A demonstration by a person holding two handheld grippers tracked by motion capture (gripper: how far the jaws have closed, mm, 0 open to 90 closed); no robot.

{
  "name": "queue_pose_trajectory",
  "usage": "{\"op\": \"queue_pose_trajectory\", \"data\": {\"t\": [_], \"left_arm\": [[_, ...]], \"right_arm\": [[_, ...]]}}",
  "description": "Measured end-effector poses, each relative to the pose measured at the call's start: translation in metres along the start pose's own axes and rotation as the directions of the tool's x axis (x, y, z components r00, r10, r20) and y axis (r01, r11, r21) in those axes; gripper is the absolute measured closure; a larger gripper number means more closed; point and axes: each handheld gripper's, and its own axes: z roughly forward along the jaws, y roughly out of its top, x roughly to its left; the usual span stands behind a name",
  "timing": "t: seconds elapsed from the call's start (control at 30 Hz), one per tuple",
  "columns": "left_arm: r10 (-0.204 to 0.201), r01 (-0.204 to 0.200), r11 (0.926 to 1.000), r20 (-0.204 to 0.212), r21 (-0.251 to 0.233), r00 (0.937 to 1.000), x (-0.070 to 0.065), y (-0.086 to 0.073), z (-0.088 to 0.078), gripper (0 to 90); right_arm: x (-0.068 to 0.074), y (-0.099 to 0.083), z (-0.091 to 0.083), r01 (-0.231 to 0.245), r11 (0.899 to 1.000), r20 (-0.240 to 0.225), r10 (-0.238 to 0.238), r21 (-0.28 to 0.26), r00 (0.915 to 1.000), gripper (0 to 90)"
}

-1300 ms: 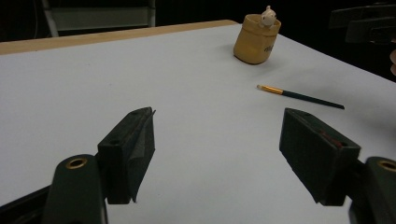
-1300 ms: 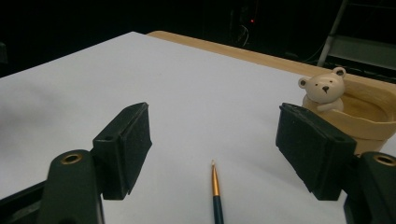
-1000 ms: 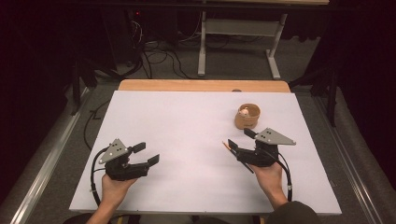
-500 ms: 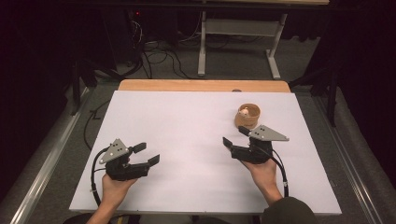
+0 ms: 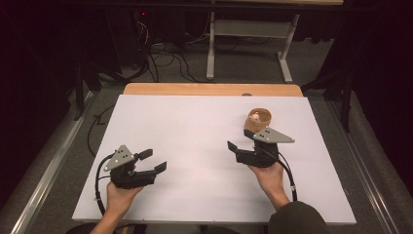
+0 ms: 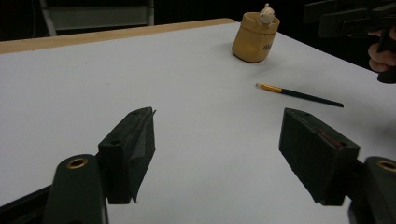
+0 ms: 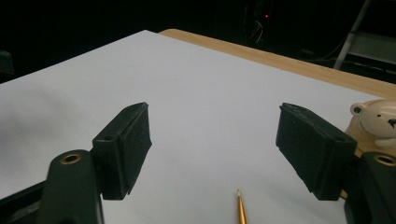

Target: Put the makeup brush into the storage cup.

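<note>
Your right claw (image 5: 239, 142) has drifted left across the table (image 5: 195, 131) over the last second; your left claw (image 5: 152, 161) stayed put. Both gape wide, gripping nothing. The brush (image 6: 299, 94) lies below your right claw, near the cup (image 5: 258, 120).

White-topped counter (image 5: 195, 146) has just a tan bear cup (image 6: 255, 38) and a thin brush (image 6: 299, 94) lying near it.

Bright white table (image 5: 195, 141), dark surroundings, soft shadows, slight blur.
</note>
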Motion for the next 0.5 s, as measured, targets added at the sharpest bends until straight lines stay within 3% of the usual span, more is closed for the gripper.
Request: {"op": "queue_pose_trajectory", "data": {"t": [0.3, 0.5], "left_arm": [[0.001, -0.001, 1.0, 0.001, 0.0, 1.0, -0.0003, 0.0, 0.0, 27.3], [0.005, -0.005, 1.0, -0.001, 0.003, 1.0, -0.0002, 0.0, 0.0002, 27.2]], "right_arm": [[-0.0044, 0.0007, -0.0013, -0.025, 1.0, 0.0, 0.025, 0.01, 0.9997, 28.7], [-0.0069, 0.0023, -0.0032, -0.041, 0.998, -0.014, 0.042, 0.055, 0.999, 29.2]]}}
